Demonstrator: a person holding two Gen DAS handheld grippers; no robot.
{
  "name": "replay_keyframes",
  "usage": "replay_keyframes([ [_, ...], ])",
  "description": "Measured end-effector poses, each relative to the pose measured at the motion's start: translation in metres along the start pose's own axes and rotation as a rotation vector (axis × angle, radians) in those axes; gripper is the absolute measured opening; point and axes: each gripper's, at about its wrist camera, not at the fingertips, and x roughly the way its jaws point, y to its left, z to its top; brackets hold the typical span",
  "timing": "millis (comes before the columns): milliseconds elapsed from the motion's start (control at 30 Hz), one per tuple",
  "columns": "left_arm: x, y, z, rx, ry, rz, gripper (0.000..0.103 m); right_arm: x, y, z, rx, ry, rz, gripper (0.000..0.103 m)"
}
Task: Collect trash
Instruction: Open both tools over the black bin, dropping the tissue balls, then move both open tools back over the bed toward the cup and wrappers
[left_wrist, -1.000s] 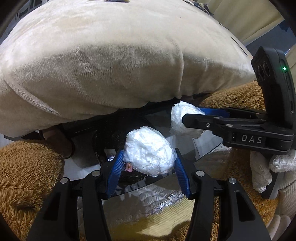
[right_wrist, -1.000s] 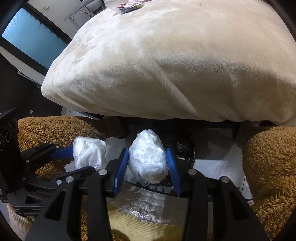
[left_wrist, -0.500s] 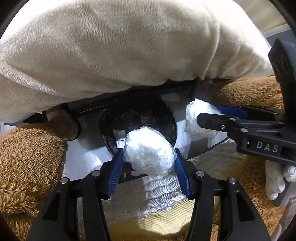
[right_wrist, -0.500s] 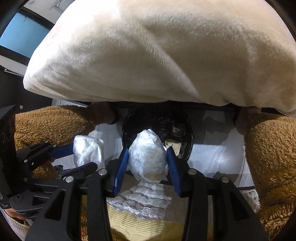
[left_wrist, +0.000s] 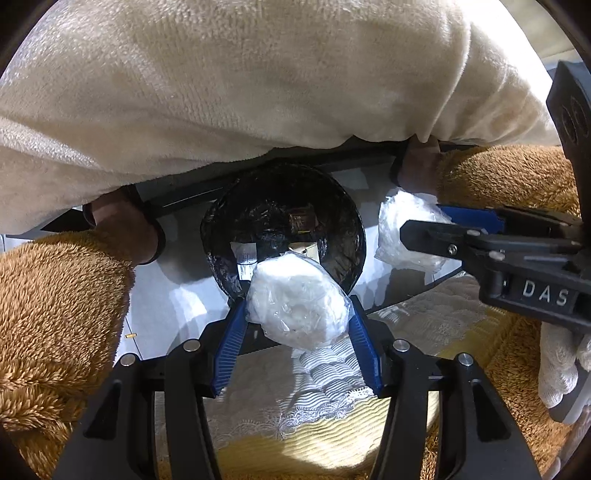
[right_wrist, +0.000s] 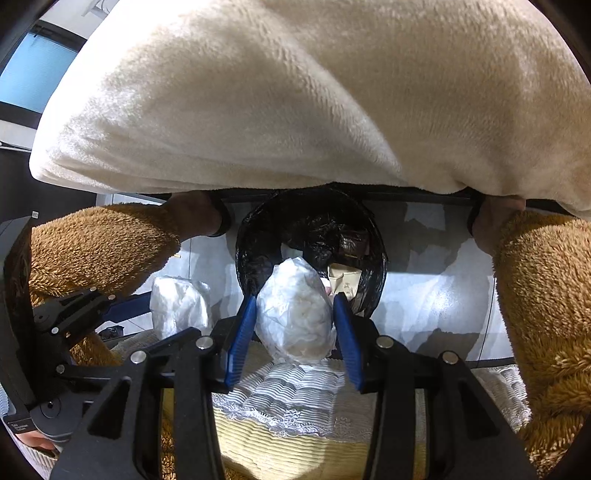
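Note:
A round bin with a black liner (left_wrist: 221, 229) stands on the pale floor, with scraps of packaging inside. My left gripper (left_wrist: 295, 325) holds a white crumpled plastic wad (left_wrist: 299, 306) over the bin's near rim. Its jaws are opening, and the wad still sits between the blue pads, touching them. My right gripper (right_wrist: 295, 310) is shut on a second white wad (right_wrist: 295, 314) above the near rim of the bin (right_wrist: 255, 236). Each gripper shows in the other's view: the right gripper (left_wrist: 421, 225) with its wad (left_wrist: 402, 236), and the left one's wad (right_wrist: 177, 306).
A big cream fleece cushion (left_wrist: 258, 92) overhangs the far side of the bin. Brown plush shapes (left_wrist: 55, 314) flank the bin on both sides. A yellow cloth with white lace (right_wrist: 288, 417) lies below the grippers. A white-gloved hand (left_wrist: 557, 369) grips the right tool.
Both grippers have sunk and tipped downward with their wads. The bin, half hidden under the cushion before, now shows its whole opening beneath the wads.

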Motion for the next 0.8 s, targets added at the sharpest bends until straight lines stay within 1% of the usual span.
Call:
replay_keyframes([
  [33,0.000,0.001,0.000,-0.003,0.001,0.003,0.062,0.000,0.000,0.000,0.000,0.002,0.003,0.045],
  [67,0.000,0.001,0.000,-0.005,0.003,0.005,0.074,-0.001,-0.001,0.001,0.004,0.002,0.007,0.045],
  [100,0.000,0.001,0.000,-0.006,0.004,0.007,0.081,-0.001,-0.003,0.001,0.011,0.001,0.010,0.046],
  [133,0.000,0.001,0.000,-0.005,0.002,0.009,0.081,0.001,-0.003,0.002,0.016,-0.001,0.010,0.050],
  [167,0.000,0.001,0.000,-0.005,0.001,0.011,0.081,0.001,-0.003,0.002,0.023,-0.006,0.011,0.058],
  [200,0.000,0.002,0.000,-0.008,-0.001,0.012,0.081,0.001,-0.003,0.002,0.026,-0.008,0.011,0.059],
  [600,-0.010,0.004,-0.001,-0.021,-0.030,0.001,0.081,-0.001,0.002,0.002,0.017,-0.019,0.009,0.059],
  [800,-0.025,0.005,-0.005,-0.030,-0.082,-0.028,0.081,-0.012,0.000,-0.005,0.010,-0.059,0.045,0.059],
])
